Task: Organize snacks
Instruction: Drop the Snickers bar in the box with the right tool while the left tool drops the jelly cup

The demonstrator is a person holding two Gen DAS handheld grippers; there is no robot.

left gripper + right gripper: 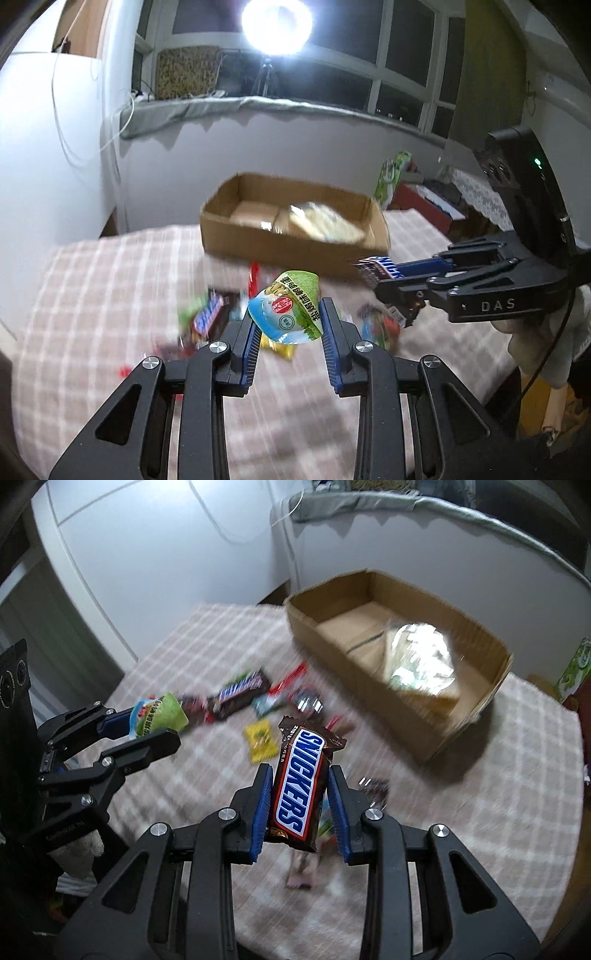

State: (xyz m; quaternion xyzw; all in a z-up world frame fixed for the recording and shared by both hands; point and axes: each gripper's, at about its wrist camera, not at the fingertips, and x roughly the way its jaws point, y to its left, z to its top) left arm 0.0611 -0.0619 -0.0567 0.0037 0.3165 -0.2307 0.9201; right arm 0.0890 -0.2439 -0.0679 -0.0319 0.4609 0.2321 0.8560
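Note:
My left gripper [290, 321] is shut on a green and blue snack packet [286, 308] and holds it above the checked tablecloth [110, 288]. My right gripper [301, 794] is shut on a brown Snickers bar [301, 790], also held above the table. Each gripper shows in the other's view: the right one [373, 280] with its bar at the right, the left one [162, 720] with its packet at the left. Several loose snacks [240, 694] lie on the cloth below, among them a Snickers bar and a yellow packet [260, 740]. An open cardboard box [436, 731] behind them holds a clear bag [421, 657].
The table stands against a white wall under a window sill with a bright lamp [275, 22]. A green bag [391, 173] and a red item stand beyond the table's right side. A dark snack [375, 788] lies right of my right gripper.

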